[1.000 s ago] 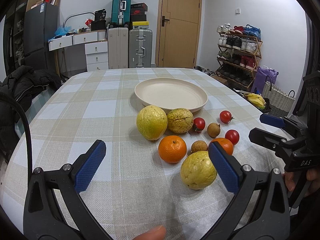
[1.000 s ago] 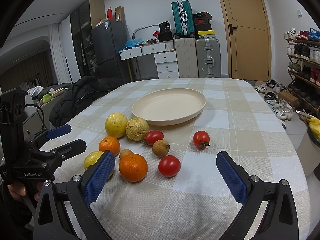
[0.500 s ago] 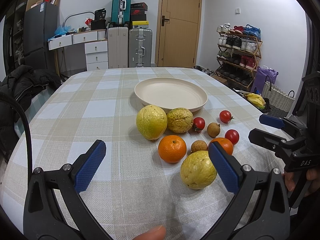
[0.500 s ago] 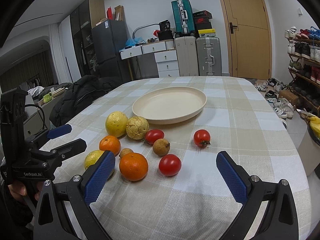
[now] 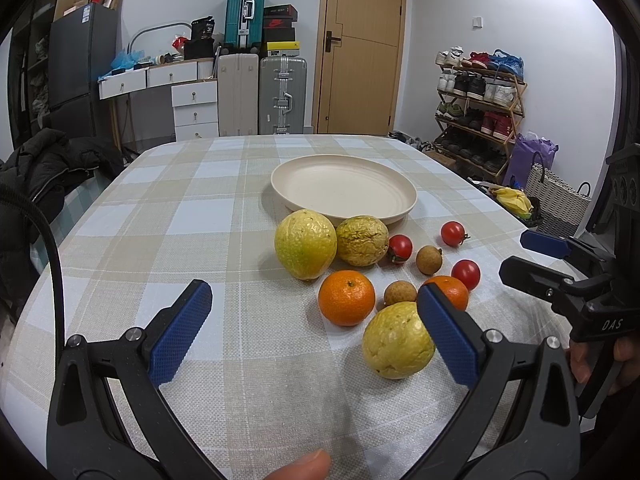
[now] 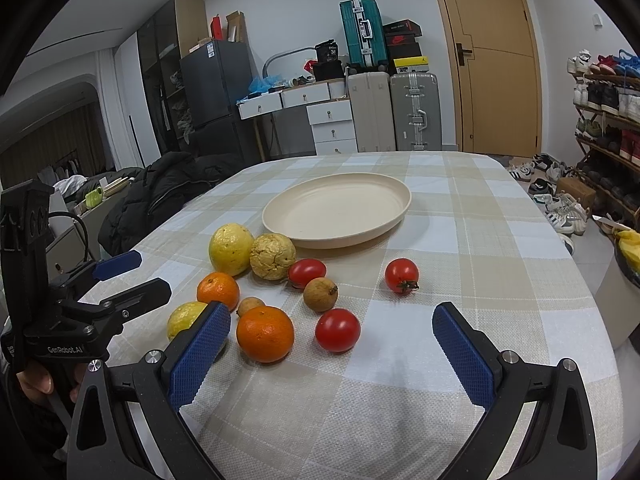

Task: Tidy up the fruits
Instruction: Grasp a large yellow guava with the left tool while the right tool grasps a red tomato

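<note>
Checked cloth covers your counter (image 5: 168, 216); the plate (image 5: 344, 188) sits mid-counter, fruits (image 6: 265, 334) just beside it. Your left tool (image 5: 316, 328) and right tool (image 6: 332, 354) both hover released, grasping nothing.

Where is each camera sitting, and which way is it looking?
Left wrist view: sits on the left gripper, looking forward over the table toward the plate and door; a fingertip shows at the bottom, the right gripper at the right edge.
Right wrist view: sits on the right gripper, facing the same way from further right; the left gripper and a hand show at left.
Both share the plate, the fruits, the suitcases and the door.
</note>
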